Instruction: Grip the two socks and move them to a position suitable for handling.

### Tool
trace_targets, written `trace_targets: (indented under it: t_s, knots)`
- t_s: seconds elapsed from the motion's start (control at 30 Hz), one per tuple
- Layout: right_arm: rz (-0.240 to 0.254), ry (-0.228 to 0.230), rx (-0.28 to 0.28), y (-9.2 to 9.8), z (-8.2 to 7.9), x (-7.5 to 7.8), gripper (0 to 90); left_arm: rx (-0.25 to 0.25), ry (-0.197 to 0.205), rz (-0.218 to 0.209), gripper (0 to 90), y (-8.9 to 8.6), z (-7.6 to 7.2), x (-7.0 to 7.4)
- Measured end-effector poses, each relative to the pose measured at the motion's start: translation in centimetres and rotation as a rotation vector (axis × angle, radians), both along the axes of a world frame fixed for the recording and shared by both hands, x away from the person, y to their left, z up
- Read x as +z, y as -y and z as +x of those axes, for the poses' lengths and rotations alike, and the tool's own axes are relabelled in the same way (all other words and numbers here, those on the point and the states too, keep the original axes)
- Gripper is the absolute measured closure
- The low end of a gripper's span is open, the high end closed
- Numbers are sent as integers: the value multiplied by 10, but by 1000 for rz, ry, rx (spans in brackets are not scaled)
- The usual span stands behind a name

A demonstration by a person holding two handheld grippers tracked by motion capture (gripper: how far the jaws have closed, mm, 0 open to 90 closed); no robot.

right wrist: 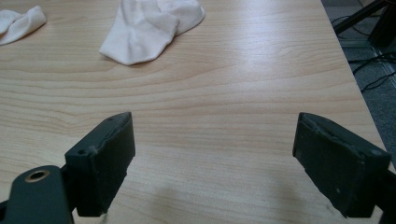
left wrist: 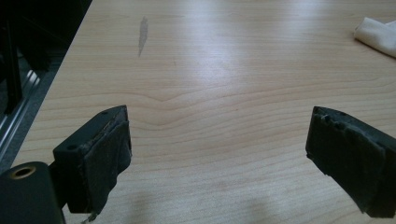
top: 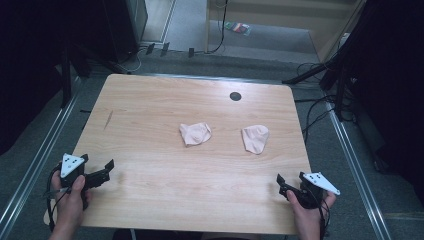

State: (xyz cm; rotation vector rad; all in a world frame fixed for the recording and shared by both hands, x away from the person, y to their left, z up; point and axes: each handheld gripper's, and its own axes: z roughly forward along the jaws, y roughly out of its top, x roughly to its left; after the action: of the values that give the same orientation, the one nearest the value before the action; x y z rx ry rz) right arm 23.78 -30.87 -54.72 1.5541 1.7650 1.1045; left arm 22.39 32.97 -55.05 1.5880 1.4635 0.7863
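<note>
Two small pale pink crumpled cloth pieces are lying on the light wooden table (top: pixel 150 195), well apart from each other in its far right part. The left cloth piece (top: pixel 195 133) is sitting near the middle of the table, a little toward the far edge; the right cloth piece (top: pixel 255 138) is resting nearer the right edge. A small dark round hole (top: pixel 235 96) is showing in the tabletop close to the far edge, beyond the two cloths.

The left gripper (top: pixel 102 172) is hovering over the near left corner, its jaws standing wide apart with nothing between them; in the left gripper view bare wood is lying between the black pads (left wrist: pixel 105 163), and one cloth piece (left wrist: pixel 378 35) is peeking in at the upper right. The right gripper (top: pixel 282 186) is waiting at the near right corner, jaws likewise spread and empty, and the right gripper view is looking toward the right cloth piece (right wrist: pixel 149 28) ahead, with the other one (right wrist: pixel 21 23) off to its upper left.

Judging by this, the work is only starting: both hands are poised for the approach and neither cloth is being touched. The next move is likely calling for each gripper to travel forward toward the cloth nearest it, lowering the open jaws over a raised fold so the pads can pinch fabric rather than scrape the wood.
</note>
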Motion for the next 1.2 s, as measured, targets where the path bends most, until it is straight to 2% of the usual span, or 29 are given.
trace_targets:
  t_s: [0.1, 0.13, 0.23, 0.37, 0.47, 0.5, 0.63, 0.7, 0.77, 0.8, 0.97, 1.07, 1.1, 1.2]
  knots:
    - [0, 1, -5, 0, 0, 0, 134, 1, 7, -9, 71, 0, -1, 0]
    - [-8, 8, -9, -1, 1, 0, 138, -18, 5, -25, 71, -1, -1, 0]
    - [-14, 15, -5, -3, 1, 1, 156, -20, 5, -26, 76, -1, -1, 0]
    - [14, 27, 5, -8, -1, 5, 175, -18, 8, -19, 76, -1, -2, 0]
    - [10, 41, 29, -15, -2, 9, 201, -19, 7, -14, 76, -1, -1, 0]
    - [27, 51, 49, -20, -2, 12, 228, -17, 6, -12, 76, 0, -2, 0]
    - [56, 59, 60, -29, 1, 20, 267, -15, 8, -15, 76, 0, -1, 0]
    - [54, 59, 57, -32, 2, 23, 276, -17, 7, -14, 76, 0, -1, 0]
    - [55, 67, 67, -38, 5, 27, 301, -17, 6, -15, 77, 0, -1, 0]
    - [36, 66, 82, -44, 10, 30, 326, -18, 7, -14, 76, 0, -1, 0]
    - [11, 55, 109, -53, 21, 34, 385, -17, 8, -16, 77, -1, -1, 0]
    - [-17, 46, 114, -60, 37, 37, 417, -19, 7, -16, 76, -1, -1, 0]
    - [-17, 46, 114, -60, 37, 37, 417, -19, 7, -16, 76, -1, -1, 0]
    - [-22, 44, 132, -68, 55, 38, 447, -17, 8, -17, 76, -1, -1, 0]
